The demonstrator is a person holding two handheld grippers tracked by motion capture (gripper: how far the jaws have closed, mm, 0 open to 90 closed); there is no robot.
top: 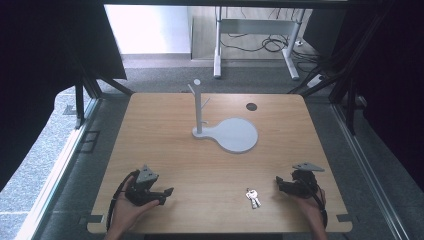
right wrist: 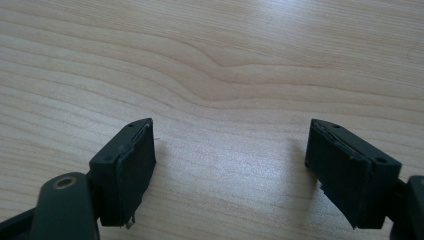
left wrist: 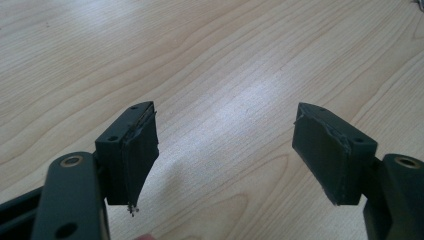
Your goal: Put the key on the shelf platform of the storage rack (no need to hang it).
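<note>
A pale wooden table [top: 165, 135] with rounded corners and long, wavy grain lines fills the middle of the high view, its top smooth enough to throw back a soft white sheen in both gripper views. It stands on grey speckled carpet [top: 45, 145], hemmed in by black curtains [top: 50, 45] at either side; beyond its far edge are the white metal legs of another desk [top: 255, 40] and a tangle of dark cables [top: 272, 45] on the floor. Near the table's far middle sits a light grey stand [top: 200, 107], a slim upright post with short angled pegs and a round knob on top, rising from a flat base that widens into a smooth disc [top: 237, 135]. A small dark round spot [top: 251, 106] lies on the wood just beyond the disc. At the near edge, a small bunch of silvery metal keys [top: 253, 197] lies flat on the wood between the two hands, nearer the right one. The left gripper [top: 167, 192], black and blocky with a grey three-cornered plate on top, rests near the table's near left, its jaws spread wide over bare wood with nothing between them. The right gripper [top: 278, 181], of the same make, lies near the near right, just beside the keys but apart from them, its jaws also wide apart and empty.
</note>
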